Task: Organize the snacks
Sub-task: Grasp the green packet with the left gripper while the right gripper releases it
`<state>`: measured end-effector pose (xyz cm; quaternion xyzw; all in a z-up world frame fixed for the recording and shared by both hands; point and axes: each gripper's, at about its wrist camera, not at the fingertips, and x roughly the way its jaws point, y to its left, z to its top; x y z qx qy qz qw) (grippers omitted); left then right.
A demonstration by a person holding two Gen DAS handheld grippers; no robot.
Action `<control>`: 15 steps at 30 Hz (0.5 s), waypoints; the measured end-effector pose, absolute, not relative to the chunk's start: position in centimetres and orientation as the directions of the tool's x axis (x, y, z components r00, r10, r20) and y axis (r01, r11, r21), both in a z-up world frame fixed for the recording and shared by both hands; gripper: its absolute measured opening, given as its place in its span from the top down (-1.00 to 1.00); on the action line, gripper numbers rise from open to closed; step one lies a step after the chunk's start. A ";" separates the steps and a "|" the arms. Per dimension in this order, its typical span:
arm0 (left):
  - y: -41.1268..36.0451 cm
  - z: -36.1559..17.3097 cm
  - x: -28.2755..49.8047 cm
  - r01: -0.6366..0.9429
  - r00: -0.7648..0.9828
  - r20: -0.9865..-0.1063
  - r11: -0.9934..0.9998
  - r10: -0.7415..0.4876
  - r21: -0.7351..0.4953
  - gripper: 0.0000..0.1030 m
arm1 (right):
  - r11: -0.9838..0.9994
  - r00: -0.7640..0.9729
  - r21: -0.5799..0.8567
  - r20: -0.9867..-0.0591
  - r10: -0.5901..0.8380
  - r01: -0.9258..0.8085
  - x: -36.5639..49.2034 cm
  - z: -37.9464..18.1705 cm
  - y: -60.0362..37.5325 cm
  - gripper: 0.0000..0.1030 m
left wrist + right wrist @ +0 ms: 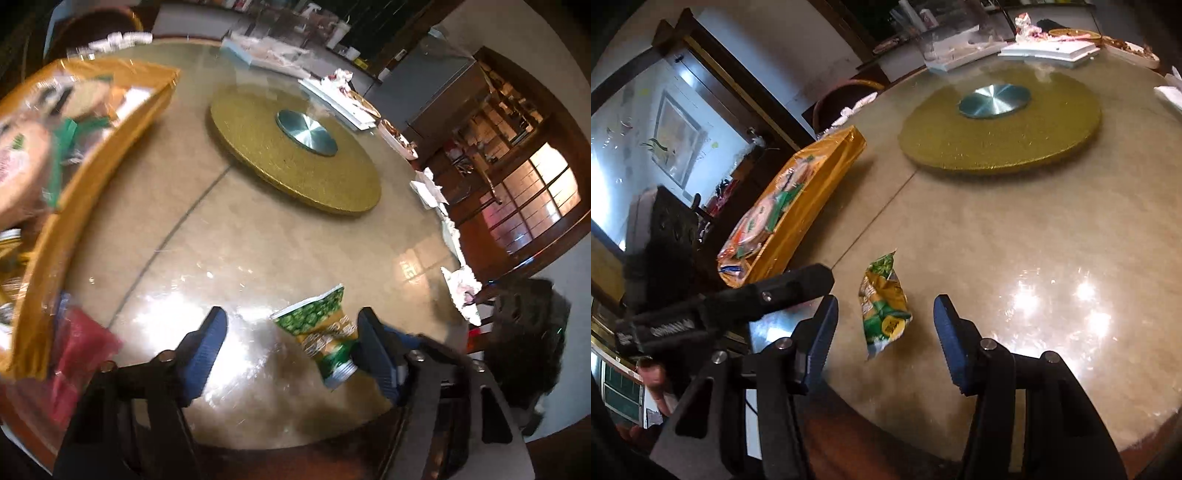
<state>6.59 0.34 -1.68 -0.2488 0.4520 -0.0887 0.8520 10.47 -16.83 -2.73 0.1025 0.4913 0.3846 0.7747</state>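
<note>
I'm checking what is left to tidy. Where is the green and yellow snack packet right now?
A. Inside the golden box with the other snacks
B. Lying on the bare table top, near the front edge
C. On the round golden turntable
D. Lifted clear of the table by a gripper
B: the green and yellow snack packet lies flat on the table, short of the turntable and outside the golden box.
</note>
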 end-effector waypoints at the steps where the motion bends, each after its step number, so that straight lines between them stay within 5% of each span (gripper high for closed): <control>1: 0.3 -1.9 6.9 -0.076 0.564 -0.732 0.858 -0.382 -0.508 -0.27 | 0.685 0.216 0.534 -0.688 0.693 -0.496 10.5 -3.0 -16.5 0.17; 4: -0.1 -2.4 7.6 -0.077 0.550 -0.740 0.859 -0.387 -0.506 -0.23 | 0.691 0.199 0.502 -0.716 0.669 -0.520 10.1 -3.7 -15.5 0.49; 15: -3.5 -2.4 6.6 0.011 0.536 -0.734 0.872 -0.418 -0.489 -0.19 | 0.655 0.163 0.580 -0.675 0.719 -0.485 9.2 -4.4 -17.8 0.56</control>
